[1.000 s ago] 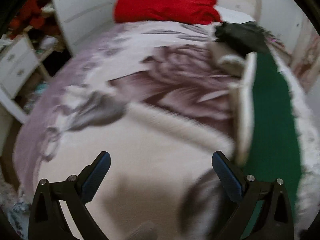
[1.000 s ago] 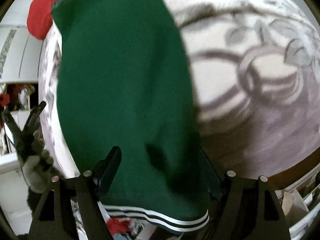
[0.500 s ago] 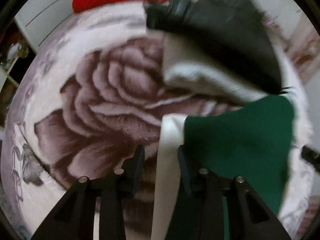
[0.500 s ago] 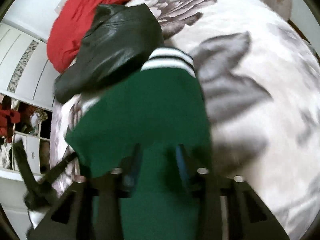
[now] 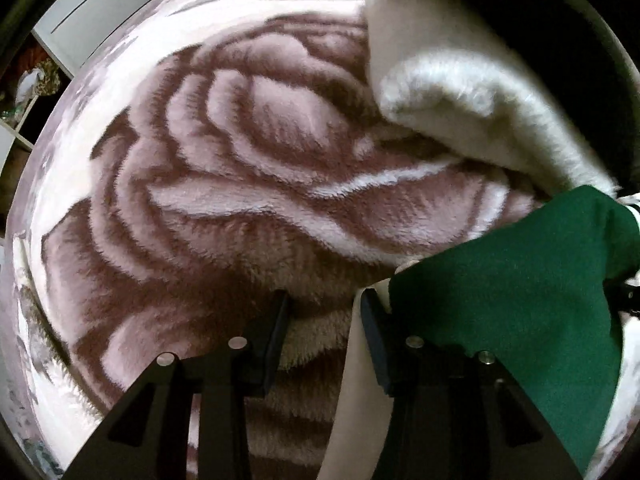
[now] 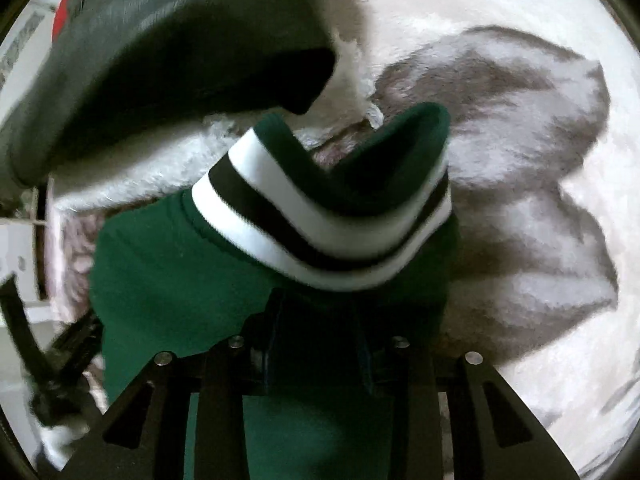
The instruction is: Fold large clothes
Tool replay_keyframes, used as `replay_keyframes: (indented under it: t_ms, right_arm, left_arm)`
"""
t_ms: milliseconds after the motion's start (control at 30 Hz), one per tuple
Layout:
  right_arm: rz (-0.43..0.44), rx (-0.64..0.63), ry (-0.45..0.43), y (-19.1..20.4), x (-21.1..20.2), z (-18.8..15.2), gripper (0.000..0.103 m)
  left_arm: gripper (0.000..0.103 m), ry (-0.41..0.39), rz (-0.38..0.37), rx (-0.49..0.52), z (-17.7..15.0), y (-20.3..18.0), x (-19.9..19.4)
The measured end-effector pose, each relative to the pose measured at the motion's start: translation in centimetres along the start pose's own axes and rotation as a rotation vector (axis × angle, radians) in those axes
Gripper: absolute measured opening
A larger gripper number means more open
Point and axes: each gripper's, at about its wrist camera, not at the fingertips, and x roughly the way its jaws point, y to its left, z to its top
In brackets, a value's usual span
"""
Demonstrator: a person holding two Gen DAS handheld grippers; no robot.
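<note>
Both wrist cameras look steeply down, very near to the green jacket (image 6: 168, 280) on the bed. The left view sits at its left side, with the jacket (image 5: 520, 304) at lower right; the right view sits directly above it. Both share the jacket and the rose-pattern blanket (image 5: 240, 184).

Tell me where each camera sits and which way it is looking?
Left wrist: sits on the left tool, looking steeply down at the rose blanket and the green jacket; only its two black fingers show.
Right wrist: sits on the right tool, looking down at the jacket's striped hem; its fingers show, and the other tool at the left edge.
Both share: the green jacket, the blanket and the black fur-lined coat.
</note>
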Motion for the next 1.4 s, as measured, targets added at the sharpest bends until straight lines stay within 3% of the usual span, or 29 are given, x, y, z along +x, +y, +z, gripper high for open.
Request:
replay_keyframes:
  t_ms: [100, 133, 233, 333, 533, 667, 833, 1033, 1100, 1133, 1167, 1200, 1233, 1400]
  right_arm:
    - [0.132, 0.065, -0.014, -1.7, -3.2, -2.7, 0.065]
    - [0.17, 0.075, -0.025, -2.4, -4.4, -4.5, 0.069]
    - [0.241, 0.114, -0.024, -4.8, -6.5, -10.9, 0.071]
    - [0.272, 0.189, 0.037, -7.2, -6.1, -19.0, 0.072]
    - [0.312, 0.323, 0.181, -9.6, -2.4, -36.5, 0.077]
    - [0.372, 0.352, 0.241, -9.3, 0.6, -46.3, 0.08]
    - [0.485, 0.366, 0.304, -8.5, 5.6, -52.0, 0.083]
    - [0.506, 0.345, 0.324, -5.6, 10.6, -55.6, 0.084]
    - [0.469, 0.328, 0.286, -4.6, 10.8, -56.7, 0.078]
    - [0.452, 0.325, 0.273, -4.5, 10.4, -56.8, 0.063]
    - [0.454, 0.339, 0.257, -4.4, 9.9, -56.4, 0.056]
    - [0.476, 0.369, 0.239, -4.5, 9.5, -57.1, 0.037]
    - [0.519, 0.394, 0.216, -4.5, 8.9, -57.9, 0.028]
    - [0.47, 0.342, 0.191, -0.5, 6.5, -60.3, 0.026]
  left_arm:
    - [0.036, -0.032, -0.136, -0.019, -1.6, 2.0, -3.7]
    - [0.035, -0.051, -0.172, -0.025, -2.7, 2.9, -5.3]
    - [0.038, -0.064, -0.302, -0.048, -6.9, 5.2, -9.2]
    - [0.054, -0.003, -0.428, -0.1, -12.5, 6.9, -11.1]
    - [0.057, 0.224, -0.439, -0.127, -25.0, 8.3, -12.5]
    - [0.057, 0.314, -0.468, -0.152, -32.2, 9.7, -13.3]
    - [0.059, 0.374, -0.471, -0.09, -38.0, 9.7, -12.1]
    - [0.063, 0.341, -0.571, -0.088, -39.3, 8.6, -10.3]
    - [0.062, 0.273, -0.6, -0.084, -39.2, 8.1, -10.8]
    - [0.045, 0.229, -0.623, -0.086, -39.1, 7.9, -11.4]
    - [0.027, 0.21, -0.638, -0.083, -39.1, 7.5, -11.9]
    - [0.023, 0.199, -0.641, -0.075, -39.2, 7.2, -12.4]
    - [0.017, 0.174, -0.637, -0.062, -39.3, 6.9, -13.1]
    - [0.011, 0.136, -0.663, -0.113, -39.7, 7.5, -16.5]
